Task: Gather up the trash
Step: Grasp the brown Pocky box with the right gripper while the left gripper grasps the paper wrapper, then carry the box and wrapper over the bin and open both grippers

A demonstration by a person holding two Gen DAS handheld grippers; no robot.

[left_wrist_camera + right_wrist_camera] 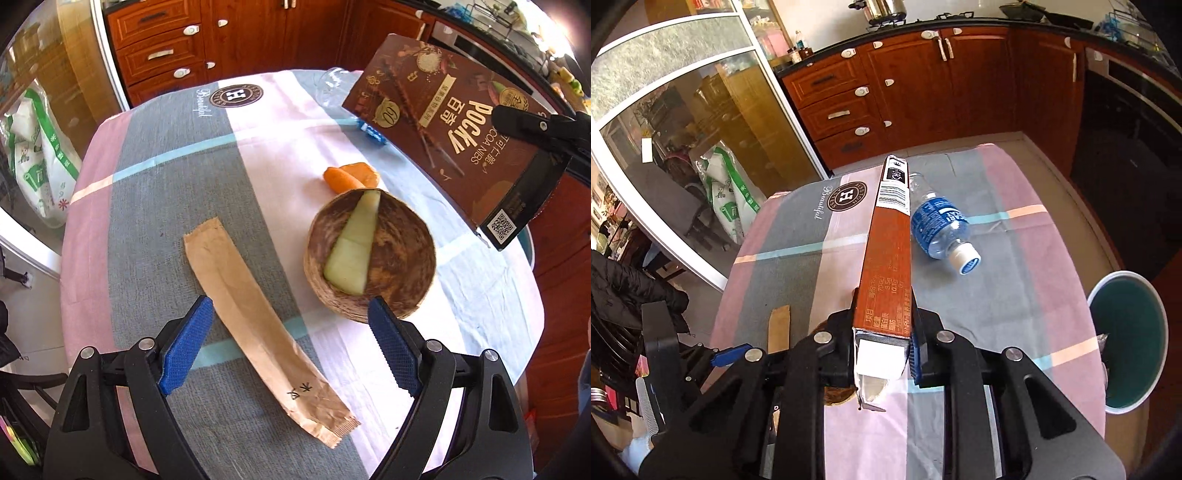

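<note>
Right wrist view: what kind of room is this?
Most likely a home kitchen. Wooden cabinets with drawers line the wall under a dark counter that carries a pot on a hob. The cloth-covered table with food scraps suggests an eating spot in it.

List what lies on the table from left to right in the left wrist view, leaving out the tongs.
Paper sleeve → orange peel pieces → wooden bowl holding a melon rind → Pocky box, lifted off the cloth at the right.
</note>
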